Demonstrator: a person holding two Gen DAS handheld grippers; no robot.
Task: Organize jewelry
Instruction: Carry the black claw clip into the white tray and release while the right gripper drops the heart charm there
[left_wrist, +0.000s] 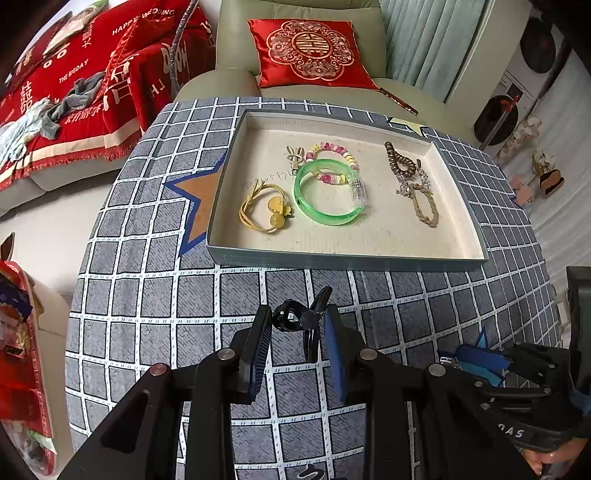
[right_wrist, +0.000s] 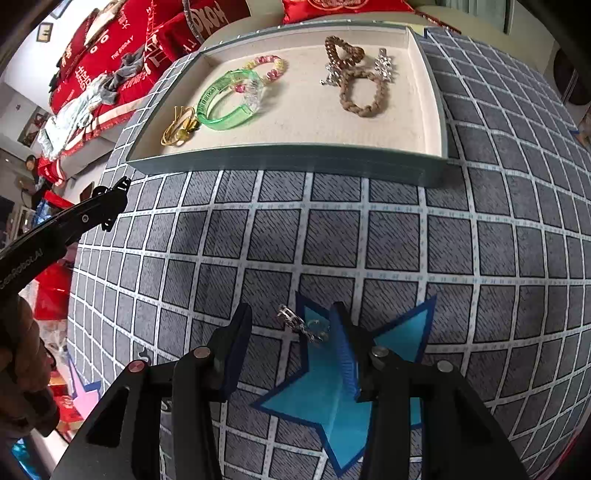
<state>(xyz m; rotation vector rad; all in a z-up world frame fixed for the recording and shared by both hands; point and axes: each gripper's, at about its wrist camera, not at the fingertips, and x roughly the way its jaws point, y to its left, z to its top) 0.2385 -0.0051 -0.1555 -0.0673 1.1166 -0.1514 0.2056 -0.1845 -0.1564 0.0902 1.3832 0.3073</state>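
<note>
Left tongs (left_wrist: 297, 332) clamp a black hair claw clip (left_wrist: 304, 321) just short of the tray (left_wrist: 347, 258). Right tongs (right_wrist: 291, 332) stand apart around a small silver clip (right_wrist: 301, 325) on the blue star (right_wrist: 332, 402), near the tray. Centre both pads before closing.

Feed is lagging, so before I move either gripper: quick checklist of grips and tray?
1. Left gripper holding black hair claw clip: ok.
2. Right gripper open: ok.
3. Silver trinket gripped: not ok, it lies on the blue star, pads apart.
4. Free space in tray, front area: ok.
5. What the silver trinket is: cannot tell.
</note>
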